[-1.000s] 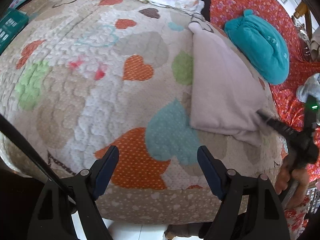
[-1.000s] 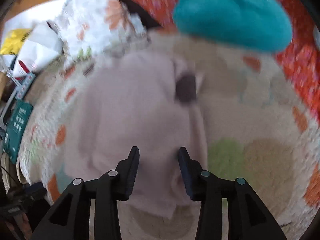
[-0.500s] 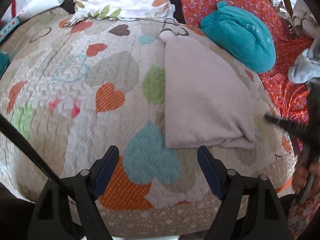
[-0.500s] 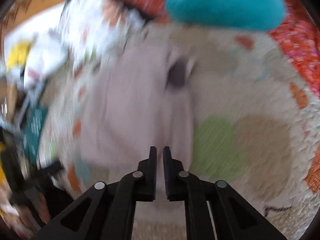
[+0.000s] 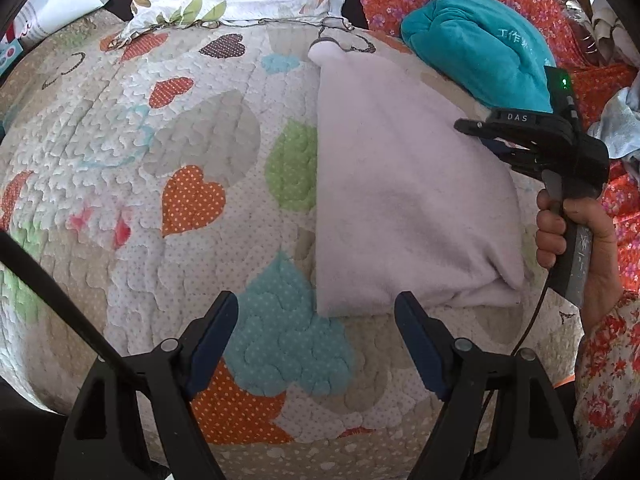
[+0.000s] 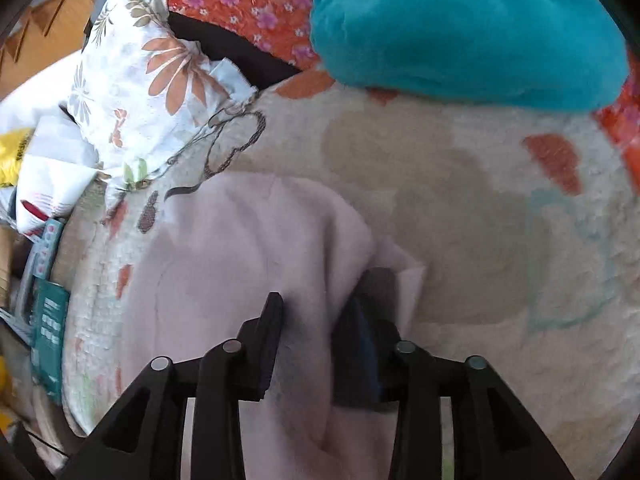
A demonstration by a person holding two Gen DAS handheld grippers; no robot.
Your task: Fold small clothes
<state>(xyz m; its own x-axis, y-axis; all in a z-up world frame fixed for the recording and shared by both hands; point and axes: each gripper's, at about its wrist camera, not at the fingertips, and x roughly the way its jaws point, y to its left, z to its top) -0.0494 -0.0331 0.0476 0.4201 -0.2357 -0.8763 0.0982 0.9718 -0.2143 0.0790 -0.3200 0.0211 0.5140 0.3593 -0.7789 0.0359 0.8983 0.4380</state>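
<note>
Lying on the heart-print quilt (image 5: 168, 128), the folded pink garment (image 5: 400, 208) looks soft, light and floppy; an edge or corner seems the best hold. Left gripper (image 5: 316, 332) hangs wide open, empty. Right gripper (image 6: 308, 344) has been closing, pink cloth between its jaws; its body reads "DAS".

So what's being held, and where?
Left gripper: nothing. Right gripper: jaws, just closing, straddle a raised edge fold of the pink garment; a firm grip cannot be told.
</note>
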